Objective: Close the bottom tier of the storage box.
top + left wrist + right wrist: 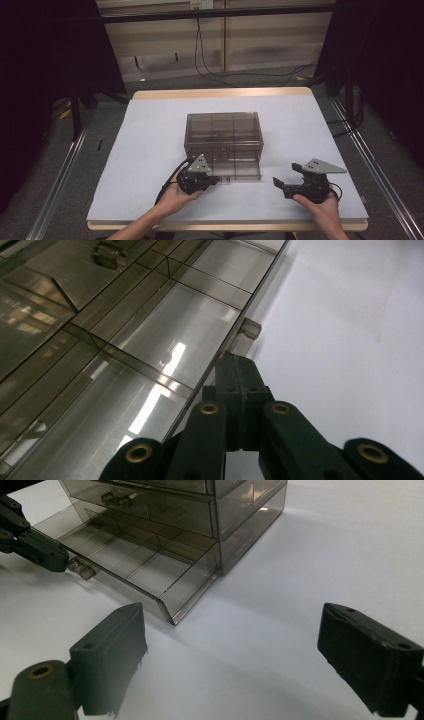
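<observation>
A smoky see-through drawer cabinet (223,132) stands mid-table. Its bottom drawer (242,169) is pulled out toward me, showing bare compartments (165,340) split by dividers. My left gripper (219,178) is at the drawer's front wall, jaws pressed together on the clear handle (248,329). In the right gripper view that left gripper (50,555) sits on the same handle (82,570), and the drawer's near corner (170,612) is in front. My right gripper (280,184) rests on the table right of the drawer. It (240,665) is open wide with nothing between its jaws.
The cabinet stands on a white table mat (150,150) with a wooden rim. An upper drawer with its own handle (116,500) is pushed in. Dark curtains, metal rails and floor cables surround the table.
</observation>
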A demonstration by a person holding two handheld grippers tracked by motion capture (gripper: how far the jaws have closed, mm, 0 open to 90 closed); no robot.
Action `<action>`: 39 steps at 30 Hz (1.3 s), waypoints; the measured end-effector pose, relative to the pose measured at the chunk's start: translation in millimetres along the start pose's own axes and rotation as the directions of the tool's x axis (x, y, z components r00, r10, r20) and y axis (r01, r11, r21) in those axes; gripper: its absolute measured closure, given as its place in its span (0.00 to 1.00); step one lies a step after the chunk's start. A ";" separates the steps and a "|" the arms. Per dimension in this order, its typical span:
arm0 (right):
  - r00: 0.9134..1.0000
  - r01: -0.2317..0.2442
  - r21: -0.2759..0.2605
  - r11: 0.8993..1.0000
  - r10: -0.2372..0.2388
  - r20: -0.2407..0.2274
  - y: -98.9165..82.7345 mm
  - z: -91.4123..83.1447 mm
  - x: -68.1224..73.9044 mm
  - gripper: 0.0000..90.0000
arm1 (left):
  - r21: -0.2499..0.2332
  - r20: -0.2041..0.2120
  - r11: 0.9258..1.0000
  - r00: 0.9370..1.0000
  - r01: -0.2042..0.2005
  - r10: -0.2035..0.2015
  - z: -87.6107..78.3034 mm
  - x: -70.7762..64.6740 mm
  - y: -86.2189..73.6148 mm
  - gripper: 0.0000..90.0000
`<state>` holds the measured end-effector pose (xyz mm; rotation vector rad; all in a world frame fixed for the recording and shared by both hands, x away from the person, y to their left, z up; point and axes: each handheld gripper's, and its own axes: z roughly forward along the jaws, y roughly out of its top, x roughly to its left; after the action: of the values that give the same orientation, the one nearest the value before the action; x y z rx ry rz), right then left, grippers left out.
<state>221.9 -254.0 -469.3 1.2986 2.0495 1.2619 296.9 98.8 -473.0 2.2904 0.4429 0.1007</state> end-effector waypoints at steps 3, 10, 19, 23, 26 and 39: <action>1.000 -0.001 0.003 1.000 0.001 0.000 0.0 0.3 0.3 0.13 | -0.002 0.000 1.000 1.000 0.004 -0.004 0.2 -0.2 0.0 1.00; 1.000 -0.010 -0.003 1.000 0.010 -0.001 0.0 -0.4 0.0 0.13 | -0.013 0.005 1.000 1.000 0.011 -0.010 -2.0 1.3 1.6 1.00; 1.000 -0.010 -0.001 1.000 0.010 -0.003 0.1 -0.2 0.0 0.13 | -0.009 -0.003 1.000 1.000 0.000 0.000 0.5 -0.6 1.9 1.00; 1.000 -0.011 -0.002 1.000 0.011 -0.001 0.1 -0.3 0.0 0.13 | -0.005 -0.011 1.000 1.000 0.006 -0.006 0.3 0.3 1.9 1.00; 1.000 -0.005 0.003 1.000 0.005 -0.002 0.0 0.0 -0.3 0.13 | -0.009 -0.008 1.000 1.000 0.007 -0.007 0.4 1.5 1.7 1.00; 1.000 -0.008 0.001 1.000 0.008 -0.013 0.3 0.8 -0.5 0.13 | 0.012 0.000 1.000 1.000 -0.011 0.011 -1.2 9.0 5.6 1.00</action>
<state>222.9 -254.0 -469.5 1.3037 2.0558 1.2757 306.6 99.3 -468.8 2.3046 0.4324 0.1037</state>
